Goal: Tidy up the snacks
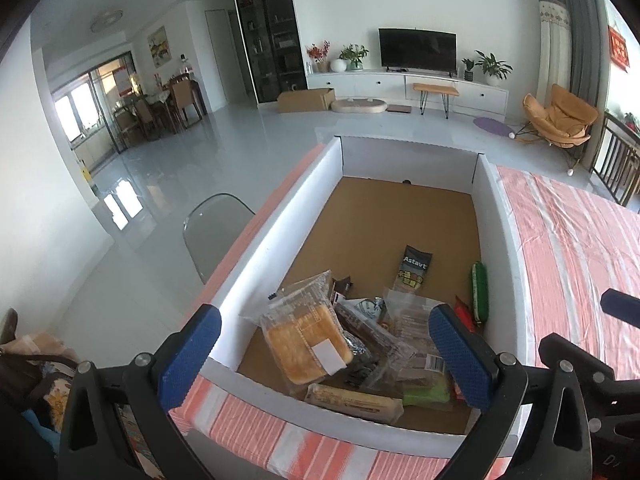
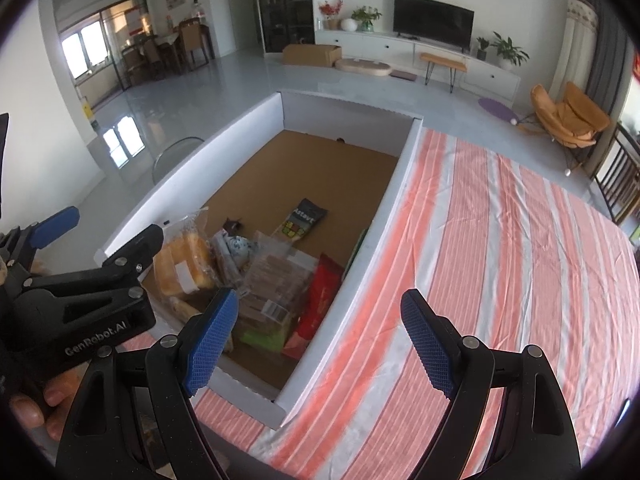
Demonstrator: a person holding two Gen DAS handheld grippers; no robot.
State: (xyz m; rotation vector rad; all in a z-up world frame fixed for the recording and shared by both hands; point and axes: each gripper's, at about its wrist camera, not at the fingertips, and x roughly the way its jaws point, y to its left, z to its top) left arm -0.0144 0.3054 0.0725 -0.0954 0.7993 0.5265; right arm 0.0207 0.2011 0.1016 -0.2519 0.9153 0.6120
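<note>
A big white-walled box [image 1: 256, 248] with a brown cardboard floor lies on the striped table. Snacks are piled at its near end: bread in a clear bag [image 1: 304, 344], a long biscuit bar [image 1: 352, 398], a dark "Astavt" packet [image 1: 414, 270] and a green packet [image 1: 480, 292] by the right wall. My left gripper [image 1: 326, 356] hangs open above this pile, holding nothing. In the right wrist view the same box [image 2: 384, 220] shows the bread [image 2: 180, 268], a clear wafer pack [image 2: 272, 284] and a red pack [image 2: 320, 296]. My right gripper [image 2: 320, 340] is open and empty over the box's right wall.
An orange-and-white striped cloth [image 2: 500, 260] covers the table right of the box. A grey chair [image 1: 216, 232] stands beyond the box's left wall. The left gripper [image 2: 118, 222] and a person's fingers [image 2: 28, 404] show at the left; the right gripper [image 1: 576, 322] shows at the right edge.
</note>
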